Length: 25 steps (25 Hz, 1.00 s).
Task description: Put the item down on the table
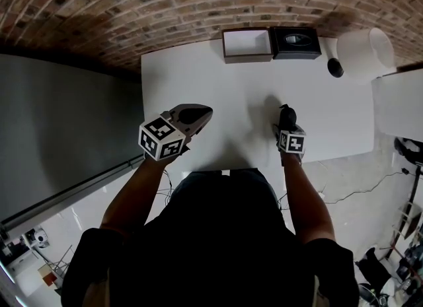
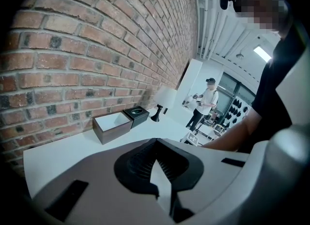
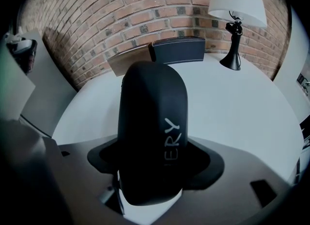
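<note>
The item (image 3: 152, 117) is a dark, rounded, oblong thing with pale letters on its side. In the right gripper view it stands between the jaws and hides their tips. My right gripper (image 1: 287, 122) is shut on the item (image 1: 285, 109) over the white table (image 1: 198, 74), near its front edge at the right. Whether the item touches the tabletop cannot be told. My left gripper (image 1: 201, 113) hovers over the front left of the table. The left gripper (image 2: 154, 144) is shut, its black pads meeting at the tip with nothing between them.
At the table's back edge stand an open brown box (image 1: 246, 43) and a black tissue box (image 1: 297, 41). A lamp with a white shade (image 1: 362, 53) stands at the back right. A brick wall runs behind. A person (image 2: 206, 100) stands far off.
</note>
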{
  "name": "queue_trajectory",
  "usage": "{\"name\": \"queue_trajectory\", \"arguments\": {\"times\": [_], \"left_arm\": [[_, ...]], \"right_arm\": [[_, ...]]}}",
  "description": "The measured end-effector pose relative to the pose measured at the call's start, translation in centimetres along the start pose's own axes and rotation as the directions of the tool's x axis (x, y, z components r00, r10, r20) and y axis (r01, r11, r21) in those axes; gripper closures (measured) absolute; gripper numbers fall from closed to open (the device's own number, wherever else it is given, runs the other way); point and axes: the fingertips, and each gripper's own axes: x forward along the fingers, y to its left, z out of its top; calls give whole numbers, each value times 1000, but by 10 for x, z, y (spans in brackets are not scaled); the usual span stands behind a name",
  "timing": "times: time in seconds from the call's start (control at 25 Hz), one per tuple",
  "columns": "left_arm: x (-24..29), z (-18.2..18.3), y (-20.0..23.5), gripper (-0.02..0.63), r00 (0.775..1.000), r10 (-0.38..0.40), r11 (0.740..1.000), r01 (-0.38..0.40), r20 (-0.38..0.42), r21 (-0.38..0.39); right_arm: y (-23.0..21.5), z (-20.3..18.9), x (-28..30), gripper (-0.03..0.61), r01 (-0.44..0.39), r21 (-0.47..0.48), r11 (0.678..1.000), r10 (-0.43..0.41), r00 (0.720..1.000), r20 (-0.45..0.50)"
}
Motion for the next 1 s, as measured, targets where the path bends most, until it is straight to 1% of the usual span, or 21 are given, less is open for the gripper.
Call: {"name": "queue_trajectory", "arguments": {"times": [0.16, 0.36, 0.48, 0.64, 1.0], "left_arm": [[2, -2, -1, 597, 1000, -8, 1000, 8, -2, -8], [2, -2, 1, 597, 1000, -24, 998, 25, 13, -55], [1, -2, 2, 597, 1000, -20, 998, 21, 14, -61], [0, -5, 4, 597, 1000, -19, 997, 20, 11, -72], [-3, -10, 5, 597, 1000, -18, 996, 18, 8, -84]], "right_arm": [[0, -2, 2, 224, 9, 1, 1000, -9, 1000, -9], [-2, 0, 5, 222, 32, -21, 999, -32, 999, -23], [-5, -1, 7, 222, 48, -12, 999, -48, 998, -33], [-5, 0, 11, 222, 50, -18, 999, -50, 998, -26], [-10, -4, 15, 225, 72, -27, 997, -73, 996, -42]]}}
